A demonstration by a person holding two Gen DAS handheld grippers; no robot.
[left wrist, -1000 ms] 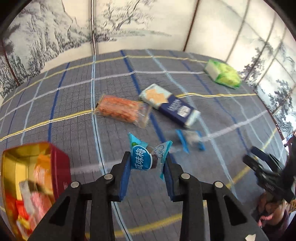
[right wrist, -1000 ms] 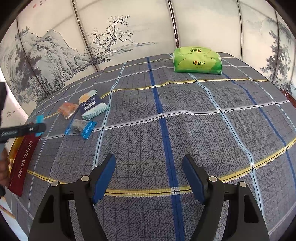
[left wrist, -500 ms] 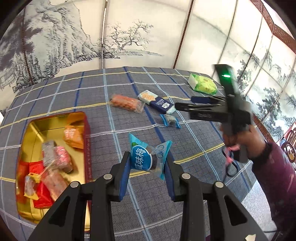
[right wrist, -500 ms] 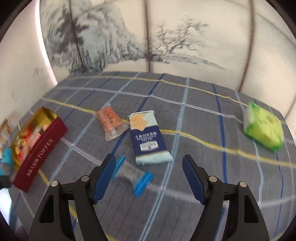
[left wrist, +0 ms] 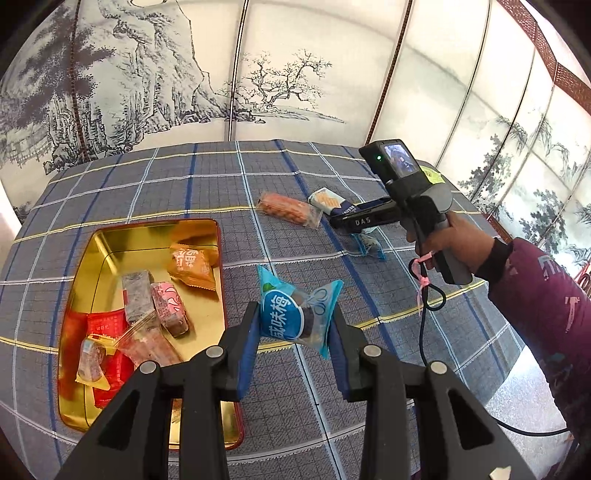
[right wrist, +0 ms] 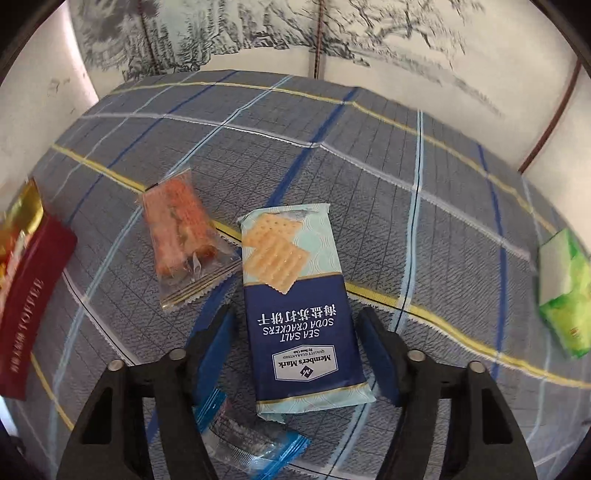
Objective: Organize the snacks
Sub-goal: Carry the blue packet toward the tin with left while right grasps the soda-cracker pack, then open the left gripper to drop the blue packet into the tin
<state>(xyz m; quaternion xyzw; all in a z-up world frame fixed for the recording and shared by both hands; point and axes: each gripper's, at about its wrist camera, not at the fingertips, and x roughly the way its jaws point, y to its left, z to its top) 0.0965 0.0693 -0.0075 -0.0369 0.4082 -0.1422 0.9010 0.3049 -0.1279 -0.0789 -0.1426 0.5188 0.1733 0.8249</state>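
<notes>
Left gripper (left wrist: 293,338) clenches a blue plum-candy sachet (left wrist: 295,317) beside the gold-lined red tin (left wrist: 218,236) — the drop comes next; right gripper (right wrist: 295,350), jaws just narrowing but not yet touching, straddles the blue soda-cracker pack (right wrist: 299,306).

In the right wrist view the red tin (right wrist: 26,295) is cut off by the left picture edge, the green packet (right wrist: 565,295) by the right. The wall painting (right wrist: 258,33) behind is blurred. The gripper's arm hides part of the blue-ended candy (right wrist: 255,446).

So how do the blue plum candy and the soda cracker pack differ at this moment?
The plum candy is a small twist-ended wrapper, pinched in the left gripper above the cloth beside the tin. The soda cracker pack is a long flat packet lying on the cloth, between the right gripper's closing jaws, not yet squeezed. Both are blue and sealed.
</notes>
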